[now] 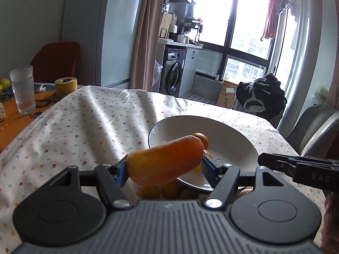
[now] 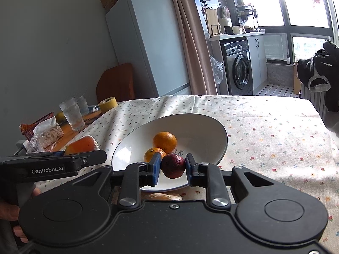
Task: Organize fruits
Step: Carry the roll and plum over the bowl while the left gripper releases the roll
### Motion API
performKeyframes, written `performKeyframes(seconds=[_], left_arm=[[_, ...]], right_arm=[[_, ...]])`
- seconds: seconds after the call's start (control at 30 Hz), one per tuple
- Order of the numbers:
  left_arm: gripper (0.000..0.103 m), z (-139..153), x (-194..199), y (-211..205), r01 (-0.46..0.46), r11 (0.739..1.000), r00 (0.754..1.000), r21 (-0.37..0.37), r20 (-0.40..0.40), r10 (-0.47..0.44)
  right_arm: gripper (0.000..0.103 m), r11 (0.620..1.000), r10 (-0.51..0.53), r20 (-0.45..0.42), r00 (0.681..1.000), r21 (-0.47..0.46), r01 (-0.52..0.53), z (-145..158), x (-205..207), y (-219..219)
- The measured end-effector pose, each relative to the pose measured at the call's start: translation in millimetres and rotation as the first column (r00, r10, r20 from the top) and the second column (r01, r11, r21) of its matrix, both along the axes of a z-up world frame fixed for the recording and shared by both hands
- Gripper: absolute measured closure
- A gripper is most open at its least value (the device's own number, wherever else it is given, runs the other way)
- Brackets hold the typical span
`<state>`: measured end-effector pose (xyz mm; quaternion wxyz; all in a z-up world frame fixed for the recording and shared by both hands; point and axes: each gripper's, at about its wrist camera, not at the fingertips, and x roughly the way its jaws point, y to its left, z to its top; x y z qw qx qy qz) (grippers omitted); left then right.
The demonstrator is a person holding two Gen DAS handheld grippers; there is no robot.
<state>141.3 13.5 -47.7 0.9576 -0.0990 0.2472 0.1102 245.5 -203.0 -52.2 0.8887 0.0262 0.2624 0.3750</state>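
My left gripper (image 1: 164, 167) is shut on a large orange fruit (image 1: 165, 160), held just above the near rim of a white bowl (image 1: 233, 139). The same orange fruit (image 2: 81, 145) shows at the left in the right wrist view, with the left gripper (image 2: 63, 160) below it. My right gripper (image 2: 172, 167) is shut on a dark red fruit (image 2: 173, 166) over the near rim of the white bowl (image 2: 201, 131). Two tangerines (image 2: 164, 141) lie inside the bowl. Small orange fruits (image 1: 161, 191) lie on the cloth under the left gripper.
A floral tablecloth (image 1: 84, 122) covers the table. At the far left stand a drinking glass (image 1: 22, 89), a roll of yellow tape (image 1: 65, 86) and snack wrappers (image 2: 44, 133). Chairs stand beyond the right edge, one with dark clothing (image 1: 260, 95).
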Motion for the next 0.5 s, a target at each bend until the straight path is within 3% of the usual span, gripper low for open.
performKeyframes(seconds=[0.5], left_arm=[[0.034,-3.8,36.8,2.0,0.018,1.000,1.000,0.000,-0.018,-0.018]], right_arm=[[0.080,1.000,0.009,-0.005,1.000,0.013,-0.009,-0.1,24.9,13.3]])
